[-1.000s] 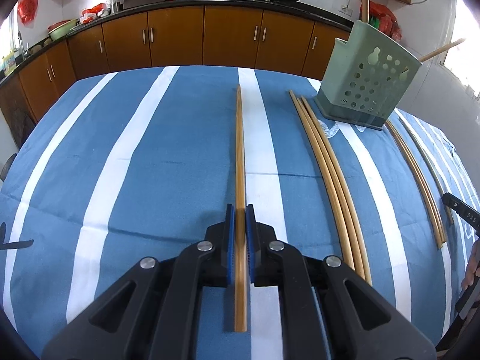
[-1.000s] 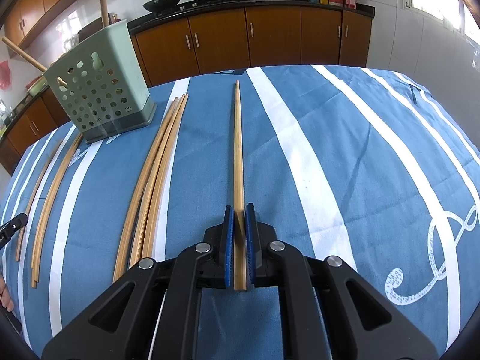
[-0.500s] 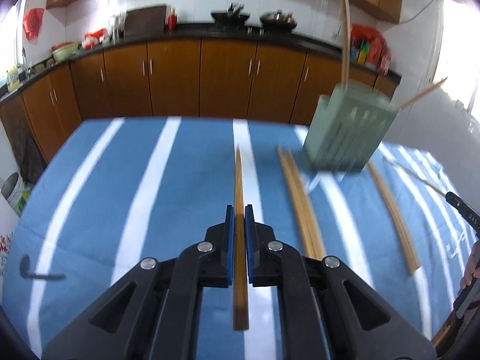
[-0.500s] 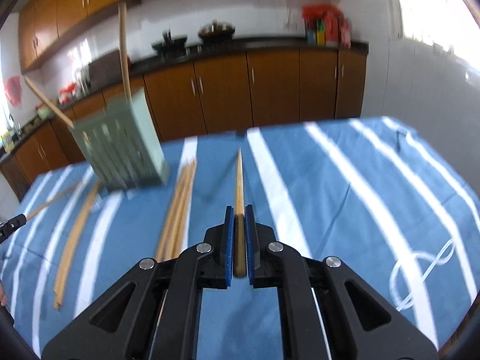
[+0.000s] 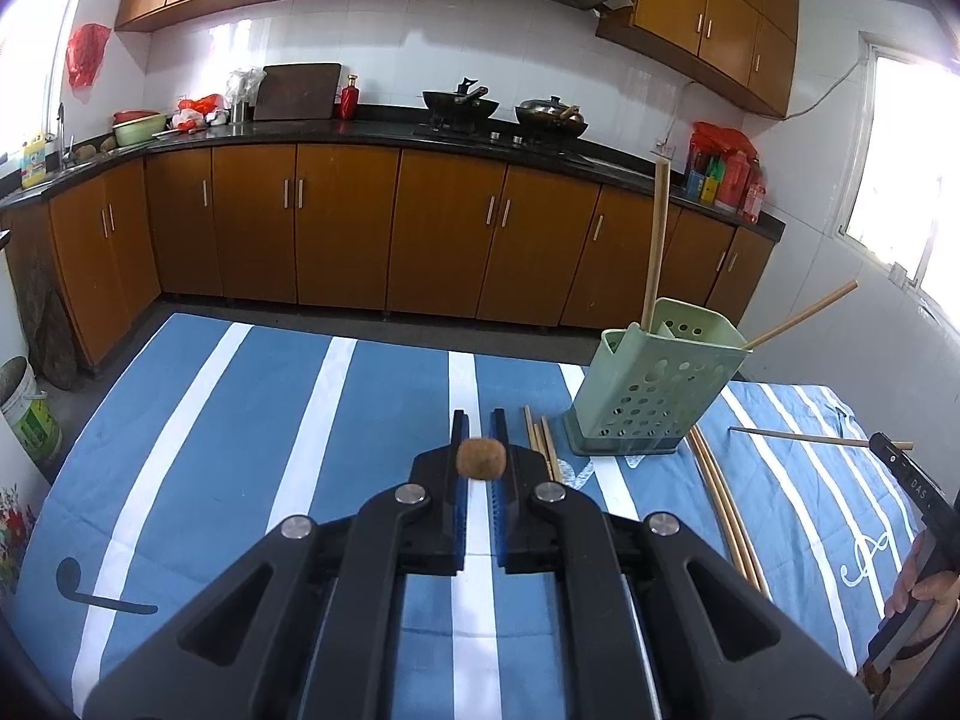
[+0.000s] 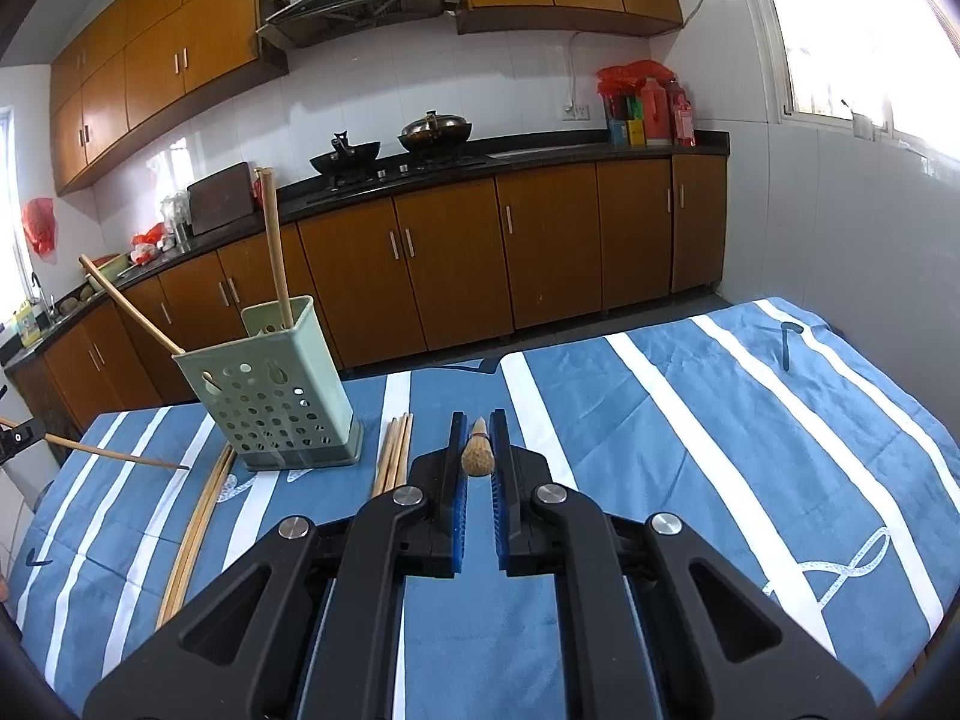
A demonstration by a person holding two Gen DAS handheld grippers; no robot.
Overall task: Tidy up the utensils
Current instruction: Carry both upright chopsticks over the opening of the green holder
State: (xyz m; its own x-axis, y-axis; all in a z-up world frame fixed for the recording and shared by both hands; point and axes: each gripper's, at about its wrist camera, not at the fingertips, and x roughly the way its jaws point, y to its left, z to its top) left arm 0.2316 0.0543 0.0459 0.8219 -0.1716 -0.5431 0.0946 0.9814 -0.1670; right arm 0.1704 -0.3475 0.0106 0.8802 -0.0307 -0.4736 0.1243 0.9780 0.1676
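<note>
A chopstick (image 5: 480,459) is clamped in the left gripper (image 5: 479,444), jaws all but closed on it, and is seen end-on, pointing away toward the table; a second chopstick (image 6: 477,455) is clamped the same way in the right gripper (image 6: 477,443), its butt end toward the camera. A second ago both sticks lay flat on the striped cloth (image 5: 252,420) with the jaws already closed round them; since then both have been lifted clear of it and tipped, so that the cupboards and wall now fill the upper half of each view. In the left view the right gripper's chopstick (image 5: 804,437) is seen in the air to the right of the holder (image 5: 654,384). The green holder stands on the cloth ahead, with two chopsticks already standing in it, one upright and one leaning out over the rim. Loose sticks are left on the cloth: a bundle (image 6: 393,459) just beside the holder's base on the side nearer the right gripper, and a pair (image 6: 198,516) on its other side. From this it is judged that both pickups are done and that the carry to the holder comes next, each stick needing to be turned tip-down over the opening. With two thin sticks brought in at once, a clash at the rim or with the leaning stick could be expected.
</note>
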